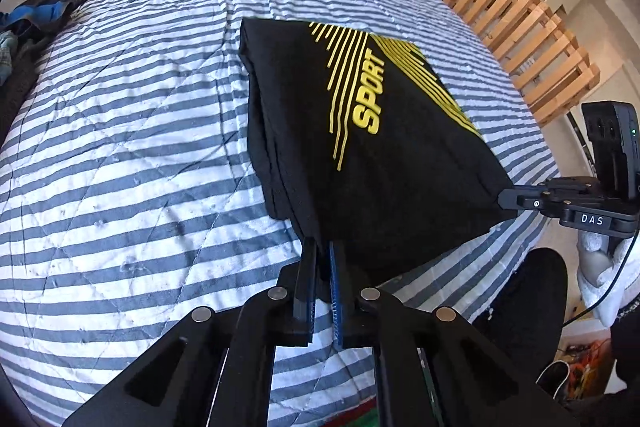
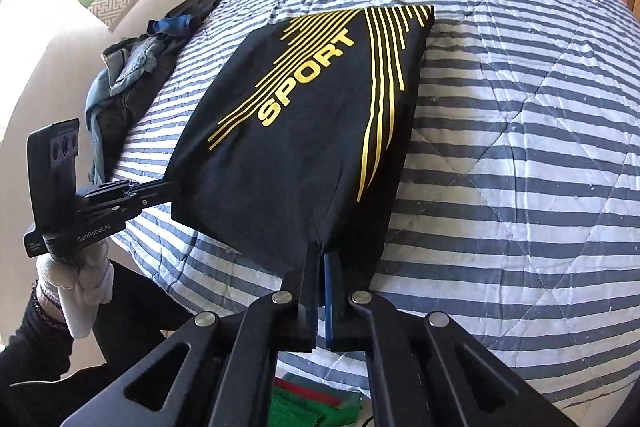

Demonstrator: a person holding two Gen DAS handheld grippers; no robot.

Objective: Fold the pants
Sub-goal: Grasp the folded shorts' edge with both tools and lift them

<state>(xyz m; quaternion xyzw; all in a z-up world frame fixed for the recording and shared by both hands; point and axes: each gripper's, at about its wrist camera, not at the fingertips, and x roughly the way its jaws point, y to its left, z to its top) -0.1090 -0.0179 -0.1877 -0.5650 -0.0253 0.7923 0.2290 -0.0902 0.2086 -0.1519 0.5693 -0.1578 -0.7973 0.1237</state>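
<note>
I am holding the black pants (image 1: 360,155) by their near edge, with the left hand-held gripper (image 1: 323,259) clamping one near corner between its closed fingers. The right hand-held gripper (image 2: 322,263) is doing the same at the other near corner, its jaws pressing together on the cloth. The pants are lying folded into a compact rectangle just ahead of both grippers on the striped quilt (image 1: 140,131) of the bed, with the yellow "SPORT" print (image 2: 306,79) facing up. The near edge is lifting slightly off the quilt where I am gripping it. Far ahead and to the left of the left hand-held gripper, a heap of other clothes (image 1: 36,27) is sitting by the bed's edge. A white-gloved hand (image 2: 86,283) is gripping the left handle.
</note>
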